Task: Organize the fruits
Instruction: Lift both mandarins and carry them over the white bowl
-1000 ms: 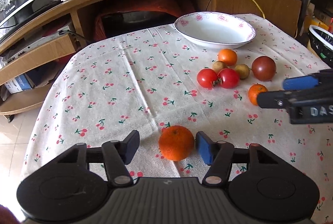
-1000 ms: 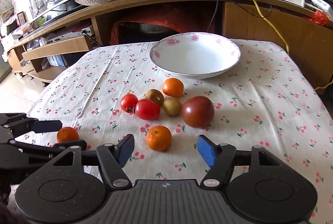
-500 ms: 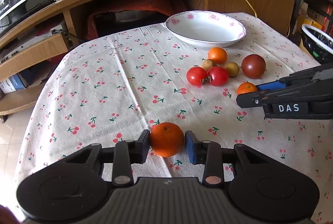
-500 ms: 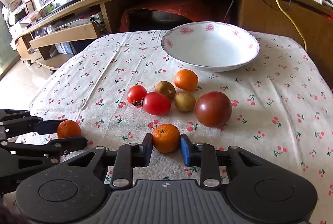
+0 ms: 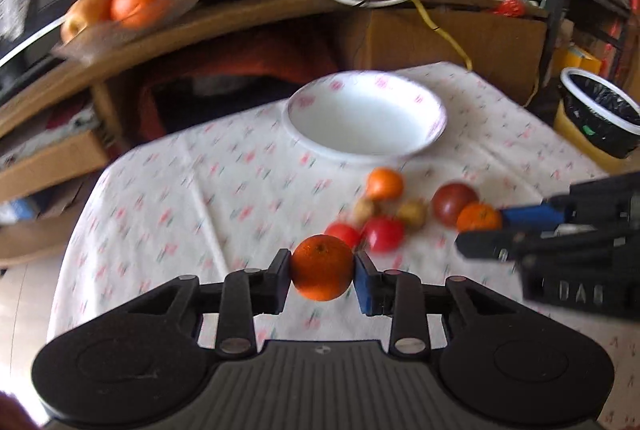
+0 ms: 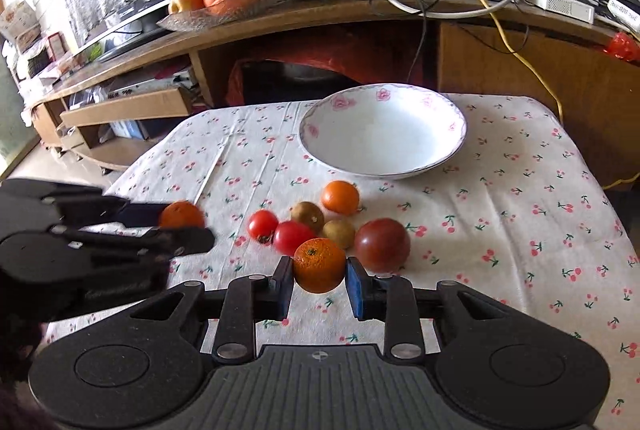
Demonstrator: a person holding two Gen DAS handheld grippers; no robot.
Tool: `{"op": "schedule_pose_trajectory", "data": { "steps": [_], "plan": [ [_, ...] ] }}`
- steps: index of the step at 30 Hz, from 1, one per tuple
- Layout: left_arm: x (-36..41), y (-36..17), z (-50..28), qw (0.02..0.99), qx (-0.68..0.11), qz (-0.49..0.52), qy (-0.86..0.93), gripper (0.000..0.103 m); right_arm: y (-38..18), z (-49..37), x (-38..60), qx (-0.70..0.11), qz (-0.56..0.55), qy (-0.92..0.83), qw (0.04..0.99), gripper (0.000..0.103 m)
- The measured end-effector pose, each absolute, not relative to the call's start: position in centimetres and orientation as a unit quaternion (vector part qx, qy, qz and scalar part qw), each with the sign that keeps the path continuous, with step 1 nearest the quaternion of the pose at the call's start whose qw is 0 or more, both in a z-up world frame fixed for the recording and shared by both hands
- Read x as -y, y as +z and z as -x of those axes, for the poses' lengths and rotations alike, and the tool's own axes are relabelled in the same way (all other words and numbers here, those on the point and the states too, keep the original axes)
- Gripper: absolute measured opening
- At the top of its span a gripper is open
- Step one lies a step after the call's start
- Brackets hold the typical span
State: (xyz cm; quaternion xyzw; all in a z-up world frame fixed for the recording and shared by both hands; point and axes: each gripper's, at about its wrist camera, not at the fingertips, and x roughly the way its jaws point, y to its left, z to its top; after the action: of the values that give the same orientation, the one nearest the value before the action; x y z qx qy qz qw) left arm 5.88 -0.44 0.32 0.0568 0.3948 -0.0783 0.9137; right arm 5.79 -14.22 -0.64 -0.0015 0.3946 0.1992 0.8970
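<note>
We see the left gripper jaws clamped on one tangerine, stem dimple up; the right gripper grips another tangerine, dimple facing us.

**toolnerd:** What's actually seen of the rig? On the left black plastic two-finger gripper, a ribbed dark grey housing is shown at the bottom, flanked by two rounded black lobes with circular recesses. Silver round screws are set into the linkage arms. One fingertip pad is black and the other blue.

**mk_bench:** Same build is seen on the right black plastic two-finger gripper: ribbed grey centre with a small crosshair mark, twin disc-shaped lobes, four silver screws, and a blue pad on one finger. From the left camera, raised letters "DAS" are made out on its side. No cables or sleeves can be told.
</note>
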Motion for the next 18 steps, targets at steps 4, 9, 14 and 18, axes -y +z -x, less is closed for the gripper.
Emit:
{"op": "schedule_pose_trajectory", "data": {
  "steps": [4, 9, 14, 18],
  "plan": [
    [1.3, 0.9, -8.5, 0.915, -0.387, -0.060, -0.100, 0.041, -0.3, -7.6, 14.5, -0.397, -0.007, 0.191, 0.898, 0.023],
    [1.7, 0.7, -10.8, 0.913, -0.389, -0.055, -0.109, 0.041, 0.2, -9.4, 14.9, -0.394, -0.008, 0.189, 0.899, 0.023],
    [1.7, 0.1, -11.2, 0.908, -0.402, -0.043, -0.113, 0.041, 0.3, -9.6, 15.5, -0.396, -0.023, 0.184, 0.899, 0.023],
    [2.3, 0.3, -10.6, 0.906, -0.400, -0.053, -0.124, 0.041, 0.6, -9.2, 15.3, -0.396, -0.017, 0.191, 0.898, 0.023]
  ]
}}
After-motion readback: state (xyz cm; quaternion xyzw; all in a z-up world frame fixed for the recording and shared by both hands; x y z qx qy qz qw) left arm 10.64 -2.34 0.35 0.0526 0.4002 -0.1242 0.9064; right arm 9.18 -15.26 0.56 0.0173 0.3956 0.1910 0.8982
